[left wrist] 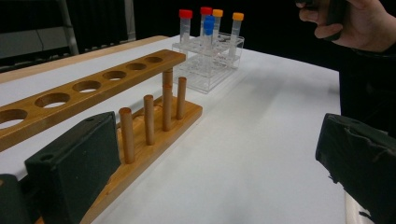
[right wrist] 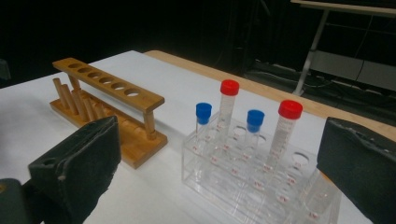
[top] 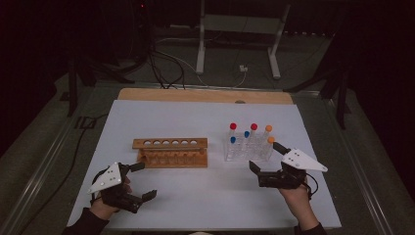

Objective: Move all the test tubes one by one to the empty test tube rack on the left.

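Note:
A wooden test-tube rack point(top: 170, 152) with a row of vacant holes stands left of centre on the white table cover point(top: 205, 200). To its right a clear plastic rack point(top: 247, 152) holds several capped tubes with red point(top: 233, 126), blue point(top: 233, 139) and orange point(top: 268, 128) caps. My left gripper point(top: 145, 180) is open near the front left, just in front of the wooden rack point(left wrist: 93, 84). My right gripper point(top: 265, 156) is open beside the clear rack's front right corner, jaws aimed at the tubes point(right wrist: 229, 87). Neither gripper holds anything.
The clear rack point(left wrist: 208, 65) and the person's other hand point(left wrist: 359, 23) appear in the left gripper view. Behind the table are a wooden strip point(top: 205, 95), floor cables point(top: 166, 63) and a white stand frame point(top: 240, 29).

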Available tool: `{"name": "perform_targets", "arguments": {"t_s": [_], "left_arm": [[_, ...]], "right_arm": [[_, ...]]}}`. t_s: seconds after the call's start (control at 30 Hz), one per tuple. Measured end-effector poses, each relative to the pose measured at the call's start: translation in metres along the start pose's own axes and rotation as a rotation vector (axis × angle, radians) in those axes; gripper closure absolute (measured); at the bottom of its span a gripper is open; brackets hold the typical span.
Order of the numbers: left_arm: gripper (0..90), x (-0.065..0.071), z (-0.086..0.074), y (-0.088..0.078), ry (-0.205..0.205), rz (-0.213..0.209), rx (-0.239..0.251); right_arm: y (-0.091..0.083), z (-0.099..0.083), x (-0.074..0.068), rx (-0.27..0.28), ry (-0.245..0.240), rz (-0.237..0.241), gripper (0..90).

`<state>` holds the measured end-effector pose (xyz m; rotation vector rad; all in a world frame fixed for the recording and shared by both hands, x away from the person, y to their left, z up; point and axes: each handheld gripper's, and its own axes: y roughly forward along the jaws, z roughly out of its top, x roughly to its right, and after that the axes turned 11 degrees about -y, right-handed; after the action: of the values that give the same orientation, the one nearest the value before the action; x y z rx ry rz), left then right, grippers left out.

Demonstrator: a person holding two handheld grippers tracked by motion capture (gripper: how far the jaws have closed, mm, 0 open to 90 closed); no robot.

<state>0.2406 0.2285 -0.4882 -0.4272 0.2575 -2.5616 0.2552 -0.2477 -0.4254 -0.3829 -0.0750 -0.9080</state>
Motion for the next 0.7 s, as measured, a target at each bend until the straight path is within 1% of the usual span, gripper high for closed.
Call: {"name": "perform_targets", "arguments": {"t_s": [0.3,0.57,0.7], "left_arm": [[0.6,0.000,0.000,0.000,-0.002,-0.003,0.001],[0.5,0.000,0.000,-0.001,-0.003,-0.006,0.003],[0.5,0.000,0.000,-0.001,-0.004,-0.009,0.004]], "right_arm": [[0.019,0.010,-0.004,-0.005,-0.012,-0.010,0.0],[0.038,0.016,-0.013,-0.021,-0.015,-0.039,0.0],[0.049,0.015,-0.017,-0.032,-0.021,-0.043,0.0]]}}
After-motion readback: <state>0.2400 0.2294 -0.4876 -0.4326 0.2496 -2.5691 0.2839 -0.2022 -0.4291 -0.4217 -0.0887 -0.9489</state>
